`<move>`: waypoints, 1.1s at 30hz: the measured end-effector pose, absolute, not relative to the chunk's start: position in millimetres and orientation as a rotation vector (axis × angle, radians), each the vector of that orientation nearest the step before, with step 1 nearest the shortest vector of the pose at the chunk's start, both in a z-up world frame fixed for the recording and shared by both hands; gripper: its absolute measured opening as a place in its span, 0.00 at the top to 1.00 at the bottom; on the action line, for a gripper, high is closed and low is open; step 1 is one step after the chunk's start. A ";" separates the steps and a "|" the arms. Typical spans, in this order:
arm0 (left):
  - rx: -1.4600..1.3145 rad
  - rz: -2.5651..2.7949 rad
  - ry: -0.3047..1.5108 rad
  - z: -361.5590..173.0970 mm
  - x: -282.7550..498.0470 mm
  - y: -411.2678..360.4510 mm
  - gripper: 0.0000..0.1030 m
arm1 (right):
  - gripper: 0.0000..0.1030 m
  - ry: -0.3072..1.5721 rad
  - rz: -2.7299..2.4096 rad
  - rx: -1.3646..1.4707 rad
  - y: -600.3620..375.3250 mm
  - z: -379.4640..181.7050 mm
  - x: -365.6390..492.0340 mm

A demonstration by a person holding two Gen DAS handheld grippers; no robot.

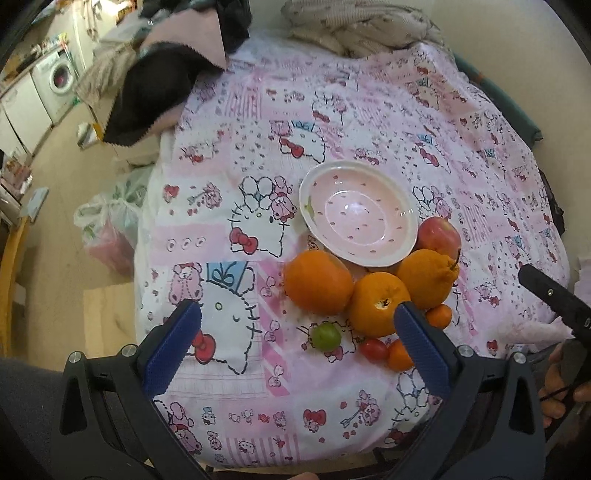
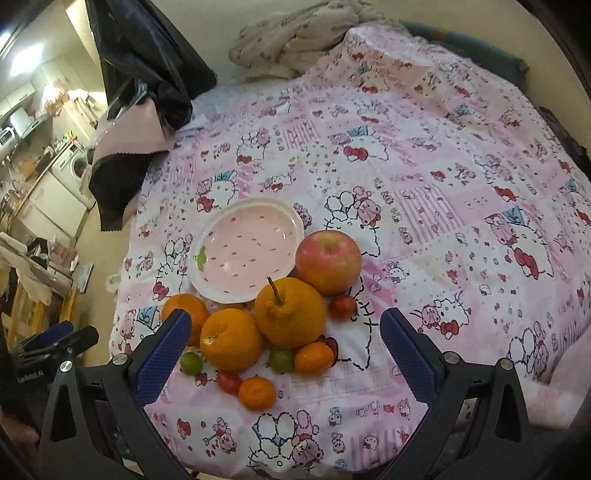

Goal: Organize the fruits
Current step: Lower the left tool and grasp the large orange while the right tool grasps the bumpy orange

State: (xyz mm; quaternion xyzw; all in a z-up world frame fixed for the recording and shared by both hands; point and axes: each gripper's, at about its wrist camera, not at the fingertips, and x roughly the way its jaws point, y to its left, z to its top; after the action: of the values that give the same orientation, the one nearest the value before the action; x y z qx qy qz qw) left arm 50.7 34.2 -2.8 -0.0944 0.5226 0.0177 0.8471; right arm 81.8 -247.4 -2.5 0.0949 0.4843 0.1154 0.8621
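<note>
Pink cartoon-print cloth covers the desk, with a kitchen floor and a washing machine off to the left in the left wrist view. A dark cloth with a pink lining hangs over the far left edge, and a crumpled blanket lies at the back. The pink bowl sits empty near the middle. Fruit crowds its near rim: a red apple to its right, three big oranges in front, and smaller pieces nearer still, among them a green fruit and a cherry tomato. The left claw hangs wide open above the cloth, gripping nothing; its right finger hides part of the small orange fruits. At the right edge shows the right claw's dark body, held by a hand.

From the right wrist view, the bowl lies left of centre, the apple just beside its right rim, and a stemmed orange in front of both. More oranges, two green fruits, tomatoes and a small tangerine cluster nearer. The right claw is spread wide, empty, its left finger covering part of the leftmost orange. What seems to be the left claw's body shows at the left edge.
</note>
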 end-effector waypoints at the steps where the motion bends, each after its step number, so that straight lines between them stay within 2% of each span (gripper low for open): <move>1: -0.199 0.035 1.118 -4.0 56.1 35.0 0.00 | 0.00 1.029 0.244 0.202 -247.9 -3.4 86.6; 8: -0.251 0.028 1.249 -26.9 95.9 40.5 0.00 | 0.00 1.099 0.265 0.184 -243.4 -21.2 119.8; 15: -0.262 0.036 1.401 -75.4 133.2 32.1 0.01 | 0.00 1.176 0.236 0.246 -250.9 -56.4 131.5; 21: -0.419 0.072 1.490 -119.7 147.4 33.2 0.01 | 0.00 1.170 0.218 0.268 -258.2 -60.1 134.3; 27: -0.621 0.135 1.599 -160.2 145.8 34.9 0.06 | 0.00 1.186 0.202 0.308 -263.2 -66.5 140.9; 31: -0.648 0.101 1.564 -160.3 148.5 34.2 0.28 | 0.00 1.187 0.213 0.311 -260.6 -66.7 145.4; 33: -0.632 0.098 1.564 -157.7 149.7 31.9 0.29 | 0.00 1.185 0.217 0.303 -259.2 -67.0 146.8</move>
State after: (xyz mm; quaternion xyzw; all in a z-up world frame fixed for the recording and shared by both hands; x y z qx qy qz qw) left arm 149.7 31.9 -157.7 -0.2797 0.6923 0.0434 0.6638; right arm 146.8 -259.2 -67.0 0.1421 0.5553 0.1017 0.8131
